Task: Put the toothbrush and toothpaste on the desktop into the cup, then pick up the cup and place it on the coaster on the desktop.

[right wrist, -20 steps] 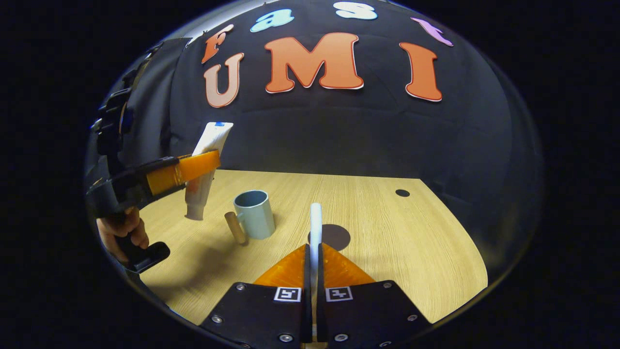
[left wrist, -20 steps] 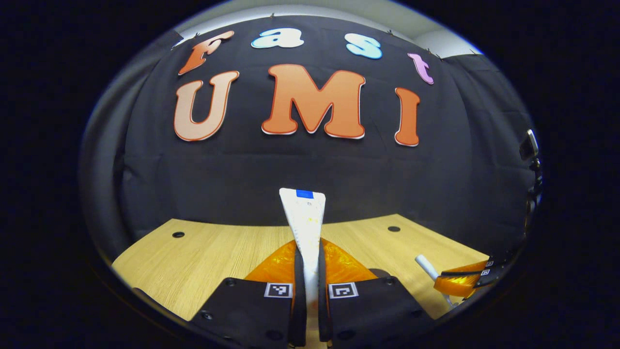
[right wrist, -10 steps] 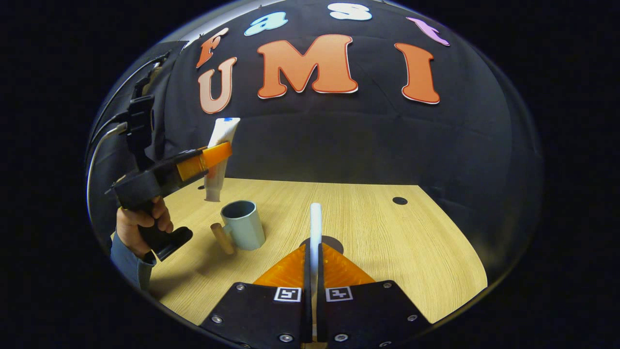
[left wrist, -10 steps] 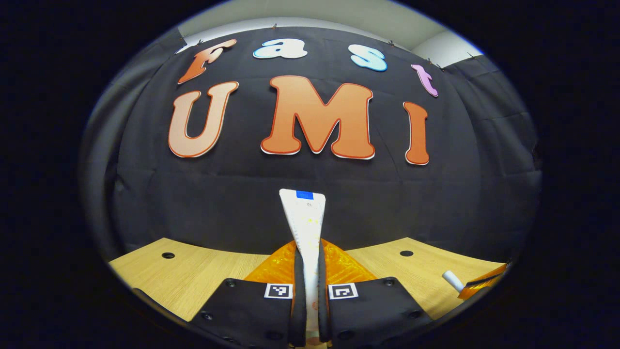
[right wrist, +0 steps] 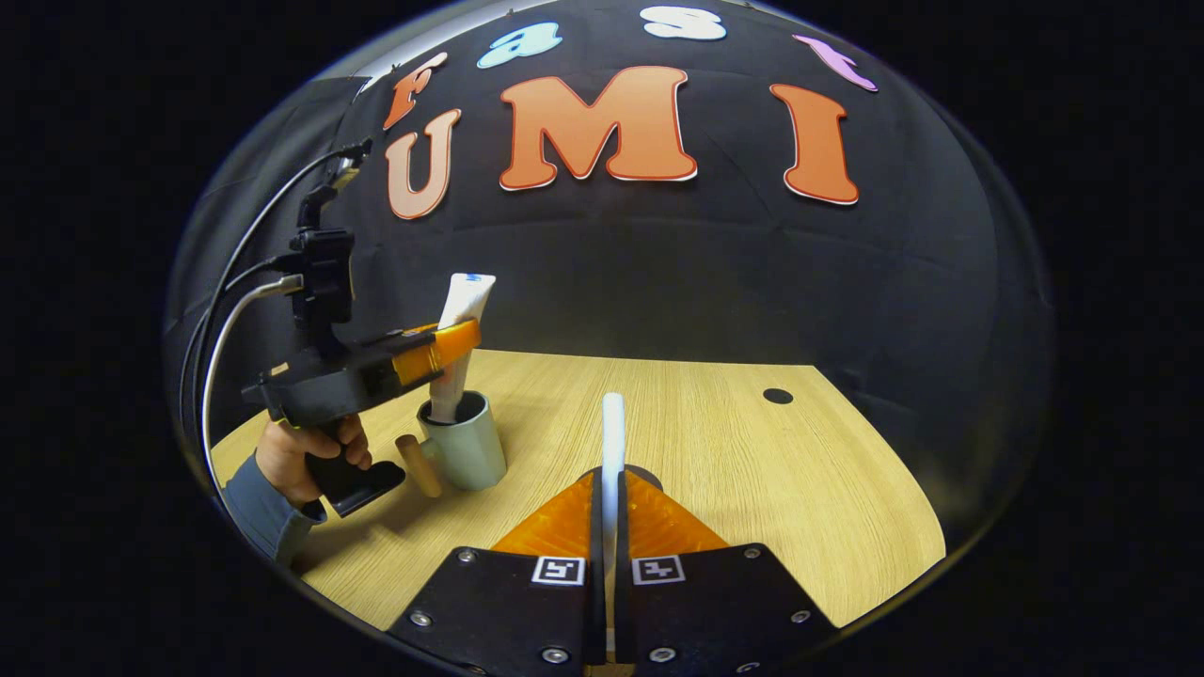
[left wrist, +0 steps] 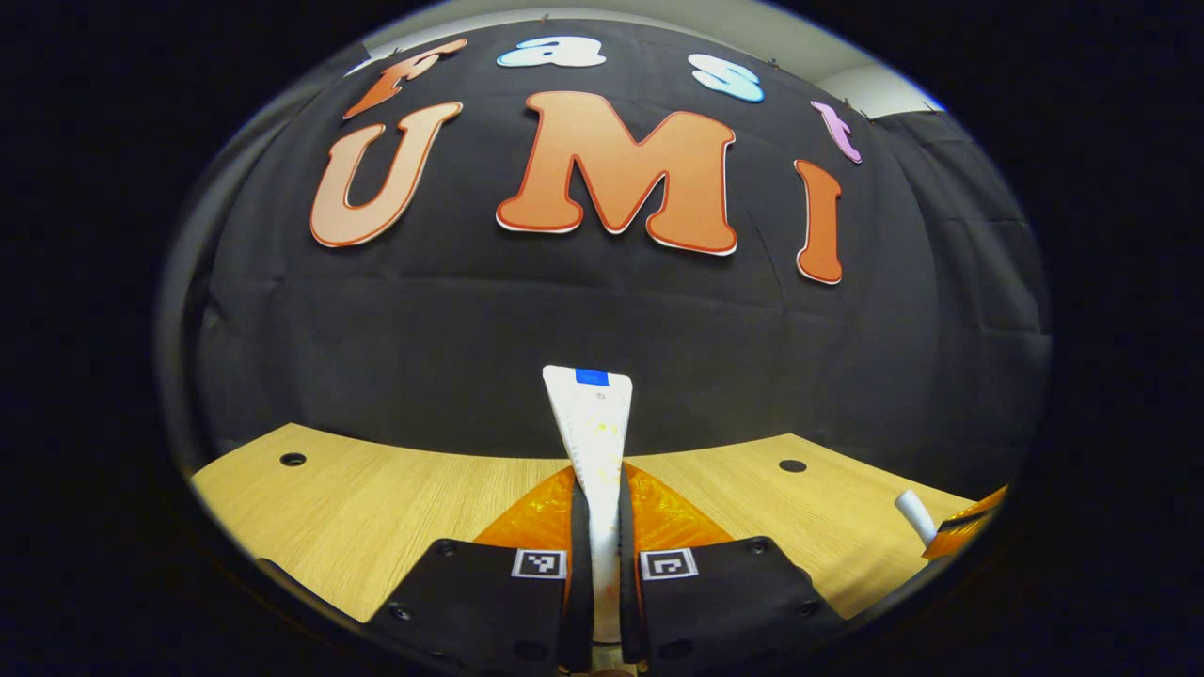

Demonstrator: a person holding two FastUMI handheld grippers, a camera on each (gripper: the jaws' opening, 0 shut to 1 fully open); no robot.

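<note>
My left gripper (left wrist: pixel 602 489) is shut on a white toothpaste tube (left wrist: pixel 590 423) that stands upright between its fingers. In the right gripper view that left gripper (right wrist: pixel 450 338) holds the toothpaste tube (right wrist: pixel 461 324) with its lower end inside the pale green cup (right wrist: pixel 464 447), which has a wooden handle (right wrist: pixel 417 464). My right gripper (right wrist: pixel 607 484) is shut on a white toothbrush (right wrist: pixel 612 442) pointing forward. A dark round coaster (right wrist: pixel 645 474) lies on the desk just past its fingertips, partly hidden. The right gripper (left wrist: pixel 959 531) and toothbrush tip (left wrist: pixel 913 514) appear low at the right of the left gripper view.
The wooden desk (right wrist: pixel 752 470) has small dark holes (right wrist: pixel 777 396) near its far edge. A person's hand (right wrist: pixel 310 451) in a grey-blue sleeve grips the left gripper's handle, with cables (right wrist: pixel 235 291) rising behind it. The black cloth wall closes the back.
The left gripper has moved right and down, lowering the toothpaste from above the desk into the cup. The right gripper with the toothbrush has barely moved.
</note>
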